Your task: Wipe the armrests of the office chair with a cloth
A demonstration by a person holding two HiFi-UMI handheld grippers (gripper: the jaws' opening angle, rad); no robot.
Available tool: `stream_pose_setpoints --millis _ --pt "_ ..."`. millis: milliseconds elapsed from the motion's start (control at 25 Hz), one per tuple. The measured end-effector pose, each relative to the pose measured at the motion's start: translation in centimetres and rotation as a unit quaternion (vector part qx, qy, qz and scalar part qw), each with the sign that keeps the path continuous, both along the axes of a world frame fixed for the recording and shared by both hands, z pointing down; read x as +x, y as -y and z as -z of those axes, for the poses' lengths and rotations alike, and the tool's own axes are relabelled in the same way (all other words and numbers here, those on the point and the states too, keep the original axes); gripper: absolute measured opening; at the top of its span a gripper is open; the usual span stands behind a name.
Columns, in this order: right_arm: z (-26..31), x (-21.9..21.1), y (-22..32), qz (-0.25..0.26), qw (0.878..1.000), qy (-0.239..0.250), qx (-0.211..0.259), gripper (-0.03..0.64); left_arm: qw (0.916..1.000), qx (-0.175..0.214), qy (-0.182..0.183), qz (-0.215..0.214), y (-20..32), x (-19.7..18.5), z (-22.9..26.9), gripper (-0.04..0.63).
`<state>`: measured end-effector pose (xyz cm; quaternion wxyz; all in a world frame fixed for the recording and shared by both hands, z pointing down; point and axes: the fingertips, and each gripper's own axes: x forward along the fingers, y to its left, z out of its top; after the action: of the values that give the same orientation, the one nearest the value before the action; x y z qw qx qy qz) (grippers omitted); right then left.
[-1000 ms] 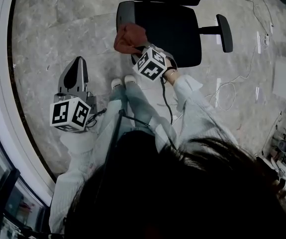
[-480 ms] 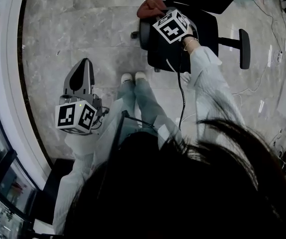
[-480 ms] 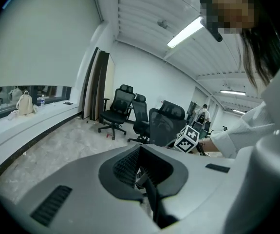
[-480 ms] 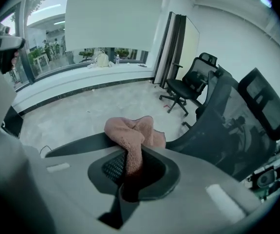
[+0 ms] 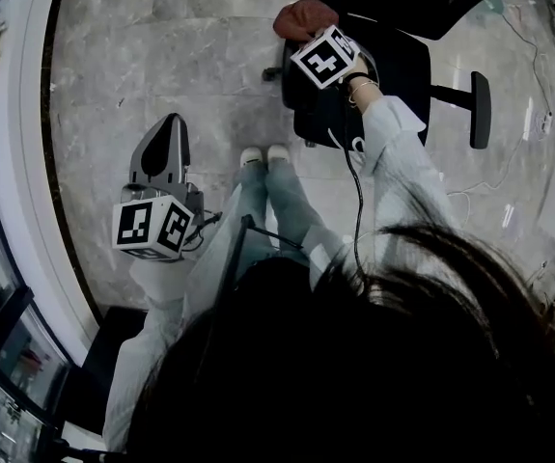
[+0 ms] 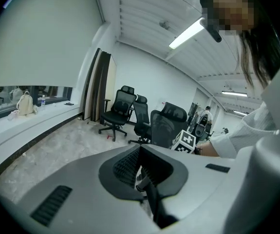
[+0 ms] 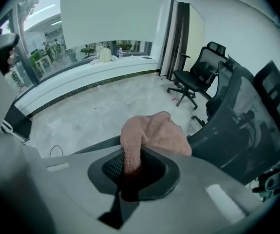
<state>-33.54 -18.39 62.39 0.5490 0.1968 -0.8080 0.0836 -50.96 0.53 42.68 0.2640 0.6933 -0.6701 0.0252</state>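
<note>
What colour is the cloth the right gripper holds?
Dusty pink; the cloth shows best in the right gripper view.

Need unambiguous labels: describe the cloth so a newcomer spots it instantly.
Find the black office chair at the top of the head view, on the grey stone floor. At its left edge, the right gripper pinches the cloth in its jaws. It is the only soft, fuzzy, pinkish-brown thing among hard black and grey surfaces.

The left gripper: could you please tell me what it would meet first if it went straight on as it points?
Nothing near: the left gripper, shut and empty, points level over bare floor. First in line seem to be the chairs far ahead, though depth is unclear.
</note>
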Motion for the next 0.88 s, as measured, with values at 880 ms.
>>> stream_pose_setpoints --millis 880 --pt "3.2 6.1 -16.5 0.042 0.996 0.075 -0.024 0.025 0.998 0.026 -0.012 -0.057 -0.8 8.5 1.8 0.003"
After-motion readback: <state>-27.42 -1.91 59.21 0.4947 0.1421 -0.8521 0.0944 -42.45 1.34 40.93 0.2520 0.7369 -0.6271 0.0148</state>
